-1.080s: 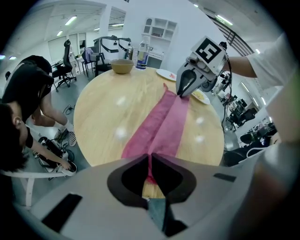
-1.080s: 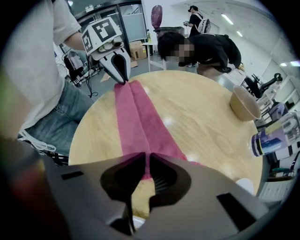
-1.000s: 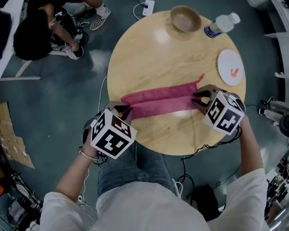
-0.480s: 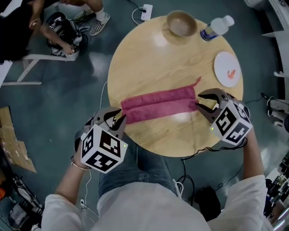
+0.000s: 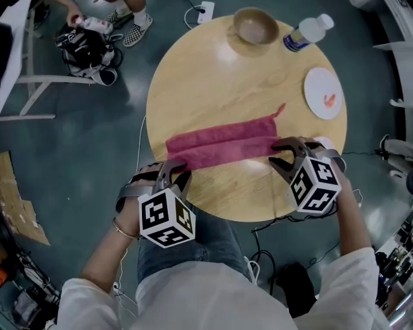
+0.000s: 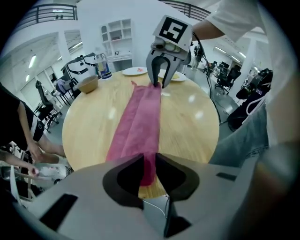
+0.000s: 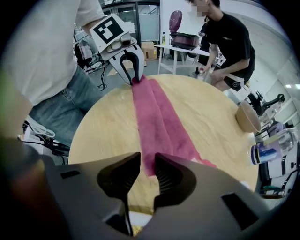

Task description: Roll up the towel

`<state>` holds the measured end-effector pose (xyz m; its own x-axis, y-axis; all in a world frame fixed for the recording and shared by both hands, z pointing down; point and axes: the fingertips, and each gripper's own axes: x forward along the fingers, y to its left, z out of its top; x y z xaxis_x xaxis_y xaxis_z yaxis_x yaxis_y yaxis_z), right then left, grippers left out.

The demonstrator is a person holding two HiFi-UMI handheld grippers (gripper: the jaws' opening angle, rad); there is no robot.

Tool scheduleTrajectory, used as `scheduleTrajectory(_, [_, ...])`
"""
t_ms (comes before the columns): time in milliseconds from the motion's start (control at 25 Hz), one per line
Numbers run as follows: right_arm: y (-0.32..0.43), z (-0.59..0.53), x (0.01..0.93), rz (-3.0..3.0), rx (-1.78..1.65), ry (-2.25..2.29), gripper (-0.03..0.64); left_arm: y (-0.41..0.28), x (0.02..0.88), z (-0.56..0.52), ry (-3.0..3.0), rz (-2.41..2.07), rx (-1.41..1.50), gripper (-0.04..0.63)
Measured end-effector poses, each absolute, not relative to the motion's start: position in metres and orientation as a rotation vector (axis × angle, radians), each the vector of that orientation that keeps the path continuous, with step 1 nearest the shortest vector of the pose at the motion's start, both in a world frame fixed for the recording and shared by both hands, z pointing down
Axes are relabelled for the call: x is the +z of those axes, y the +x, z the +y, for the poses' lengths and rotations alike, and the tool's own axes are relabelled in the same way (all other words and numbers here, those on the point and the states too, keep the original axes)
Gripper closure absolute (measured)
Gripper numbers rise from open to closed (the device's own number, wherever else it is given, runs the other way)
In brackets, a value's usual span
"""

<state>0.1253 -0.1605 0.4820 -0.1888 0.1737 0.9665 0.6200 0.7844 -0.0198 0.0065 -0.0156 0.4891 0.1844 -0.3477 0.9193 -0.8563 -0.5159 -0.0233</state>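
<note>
The left gripper [image 6: 149,159] points steeply down at the near left rim of the table [image 5: 219,77]. Its jaws have just been opening and stand a little apart, with the left end of the towel [image 5: 222,143] showing in the gap and not pinched. The right gripper [image 7: 147,161] stands the same way near the right rim: jaws just opened, a narrow gap, the towel's right end in it, unpressed.

The table is round, of pale wood with a glossy sheen. Along its far edge are a bowl [image 5: 256,26] and a bottle [image 5: 308,32], and a plate [image 5: 324,93] sits toward the right, all well apart from the towel. The floor [image 5: 77,161] is dark grey-green, with a power strip [image 5: 205,11] beyond the table and cardboard [image 5: 19,206] at the left. The gripper views show a bright hall with white shelves [image 6: 115,35] and office chairs [image 6: 44,101]. Another person [image 7: 229,42] stands beyond the table.

The red towel lies flat as a long folded strip across the near half of the table, running from one gripper to the other, with a small tail sticking out at its far right corner.
</note>
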Motion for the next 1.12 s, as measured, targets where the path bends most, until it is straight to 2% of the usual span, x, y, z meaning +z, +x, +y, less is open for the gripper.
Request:
scheduleTrajectory(320, [0.124, -0.160, 0.493, -1.748, -0.486, -0.631, 0.519, 0.004, 0.500, -0.015, 1.947, -1.103, 1.314, 0.509])
scheduleTrajectory(560, [0.121, -0.164, 0.494, -1.764, -0.517, -0.608, 0.565, 0.005, 0.501, -0.016, 1.951, -1.099, 1.308, 0.513])
scheduleTrajectory(800, [0.122, -0.162, 0.494, -1.780, -0.536, -0.576, 0.589, 0.004, 0.501, -0.016, 1.934, -1.116, 1.312, 0.552])
scheduleTrajectory(1120, [0.151, -0.133, 0.483, -1.741, -0.422, -0.645, 0.592, 0.031, 0.490, 0.014, 1.929, -1.002, 1.212, 0.557])
